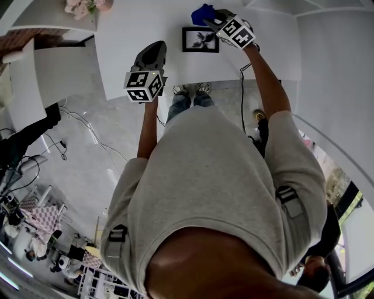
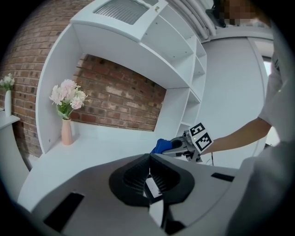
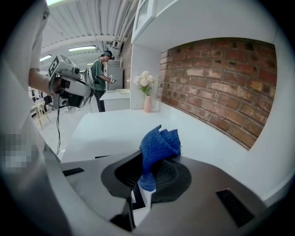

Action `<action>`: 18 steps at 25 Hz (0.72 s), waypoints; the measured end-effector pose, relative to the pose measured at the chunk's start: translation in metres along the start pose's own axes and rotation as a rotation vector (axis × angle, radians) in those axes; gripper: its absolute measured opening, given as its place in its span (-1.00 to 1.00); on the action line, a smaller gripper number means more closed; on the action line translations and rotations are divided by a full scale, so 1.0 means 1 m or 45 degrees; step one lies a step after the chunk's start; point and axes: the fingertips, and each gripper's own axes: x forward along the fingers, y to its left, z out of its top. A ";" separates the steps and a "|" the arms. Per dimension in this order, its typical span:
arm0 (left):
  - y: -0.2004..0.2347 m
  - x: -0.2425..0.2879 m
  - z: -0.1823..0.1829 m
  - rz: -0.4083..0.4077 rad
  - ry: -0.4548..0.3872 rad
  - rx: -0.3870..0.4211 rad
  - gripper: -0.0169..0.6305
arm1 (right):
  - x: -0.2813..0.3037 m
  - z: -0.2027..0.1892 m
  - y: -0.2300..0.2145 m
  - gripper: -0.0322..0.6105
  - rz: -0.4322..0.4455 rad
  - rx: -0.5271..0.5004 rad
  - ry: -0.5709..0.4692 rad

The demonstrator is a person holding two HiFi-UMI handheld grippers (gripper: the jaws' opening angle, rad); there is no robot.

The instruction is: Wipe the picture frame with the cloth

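A black picture frame (image 1: 200, 40) with a dark flower print lies flat on the white table (image 1: 128, 35). My right gripper (image 1: 217, 21) hovers just past the frame's far right corner, shut on a bunched blue cloth (image 1: 203, 13). In the right gripper view the cloth (image 3: 159, 145) sticks up from between the jaws of that gripper (image 3: 148, 167). My left gripper (image 1: 154, 54) hangs over the table to the left of the frame, shut, with nothing in it. In the left gripper view its pads meet at the tip (image 2: 150, 159), and the frame is hidden behind the gripper's body.
A pink vase of pale flowers (image 2: 67, 115) stands at the table's far left by the brick back wall (image 2: 120, 101). White shelves (image 2: 196, 69) rise on the right. The table's near edge (image 1: 193, 83) is by my feet. Another person (image 3: 99, 76) stands far off.
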 end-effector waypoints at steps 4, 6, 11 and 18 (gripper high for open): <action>0.005 0.000 0.001 0.004 0.008 0.006 -0.90 | 0.010 -0.015 0.001 -0.73 0.018 0.022 0.029; 0.008 -0.001 0.000 0.005 0.013 0.014 -0.90 | 0.013 -0.022 0.006 -0.73 0.035 0.038 0.042; 0.014 -0.003 -0.002 0.010 0.022 0.018 -0.90 | 0.015 -0.036 0.031 -0.73 0.088 0.072 0.065; 0.005 0.000 -0.007 -0.013 0.038 0.032 -0.90 | 0.011 -0.053 0.064 -0.73 0.141 0.094 0.083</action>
